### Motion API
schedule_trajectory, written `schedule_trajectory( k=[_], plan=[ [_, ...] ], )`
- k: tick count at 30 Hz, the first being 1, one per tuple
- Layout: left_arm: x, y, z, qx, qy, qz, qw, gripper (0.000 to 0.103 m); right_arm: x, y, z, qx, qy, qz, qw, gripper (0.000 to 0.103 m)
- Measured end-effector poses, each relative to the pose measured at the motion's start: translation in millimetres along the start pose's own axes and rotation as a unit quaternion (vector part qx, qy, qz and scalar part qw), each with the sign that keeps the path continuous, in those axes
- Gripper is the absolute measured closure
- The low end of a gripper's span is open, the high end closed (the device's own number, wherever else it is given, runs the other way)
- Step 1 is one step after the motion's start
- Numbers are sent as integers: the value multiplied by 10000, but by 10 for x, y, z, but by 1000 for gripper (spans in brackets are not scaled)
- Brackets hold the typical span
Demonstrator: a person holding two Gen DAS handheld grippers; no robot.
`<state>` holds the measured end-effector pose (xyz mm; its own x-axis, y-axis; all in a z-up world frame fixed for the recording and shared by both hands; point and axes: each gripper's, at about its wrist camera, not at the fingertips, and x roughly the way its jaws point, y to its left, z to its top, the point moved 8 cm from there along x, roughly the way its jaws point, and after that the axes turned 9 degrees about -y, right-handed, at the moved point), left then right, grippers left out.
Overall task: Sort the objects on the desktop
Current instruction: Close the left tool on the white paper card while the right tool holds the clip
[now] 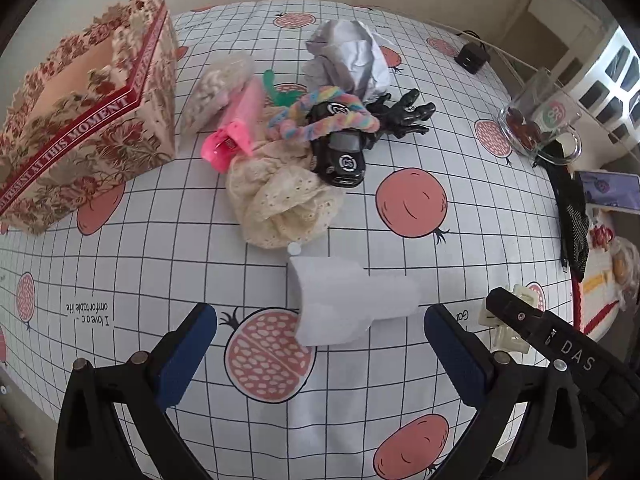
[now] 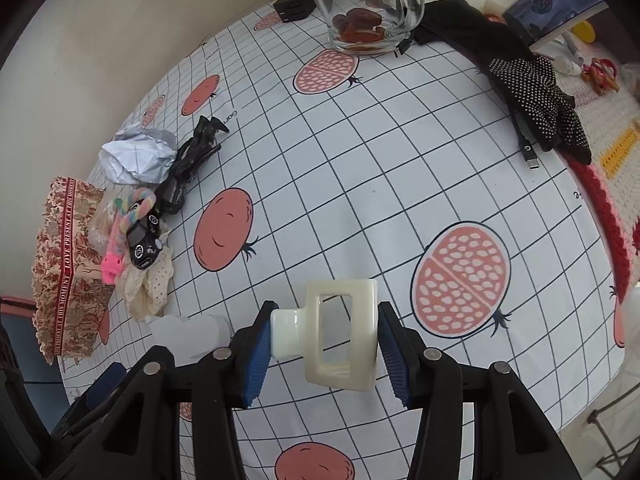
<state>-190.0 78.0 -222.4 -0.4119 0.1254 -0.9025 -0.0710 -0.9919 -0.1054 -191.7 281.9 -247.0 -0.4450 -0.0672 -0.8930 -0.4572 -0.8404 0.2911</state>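
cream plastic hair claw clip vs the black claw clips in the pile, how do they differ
The cream plastic hair claw clip is pale and sits alone between the pads of the right tool; the glossy black claw clips are dark and lie loose on the tablecloth. The cream clip is apart from the clutter; the black clips lie bunched against a black toy car. Both are plastic hair clips.

The floral box (image 1: 92, 128) reads "AT THIS MOMENT"; gripper body (image 1: 576, 354) "DAS".

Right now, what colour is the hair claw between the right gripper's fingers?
Cream, a plain off-white hair claw, clearest in the right wrist view.
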Motion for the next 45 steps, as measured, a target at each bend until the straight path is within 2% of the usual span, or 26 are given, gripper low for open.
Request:
schedule_trajectory(
  k=[4,9,20,28,33,45],
  plan=[
    [68,-83,9,115,15,122,9999,1,-37,-8,-69,81,-79,-5,9999,50],
    [140,-71,-21,-128,69,139,9998,1,33,-20,-72,226,31,14,9997,50],
    [241,-52,-99,-168,183,408,9989,1,29,-19,-90,156,35,-9,9999,50],
    [292,-97,-140,-153,209,431,9987,1,27,-10,-64,124,12,-32,9999,50],
    [346,-110,-190,-152,294,451,9984,8,37,-5,-68,121,29,-50,9999,50],
    [391,-75,-252,-127,284,603,9977,8,59,-2,-85,163,78,-51,9998,50]
  ],
)
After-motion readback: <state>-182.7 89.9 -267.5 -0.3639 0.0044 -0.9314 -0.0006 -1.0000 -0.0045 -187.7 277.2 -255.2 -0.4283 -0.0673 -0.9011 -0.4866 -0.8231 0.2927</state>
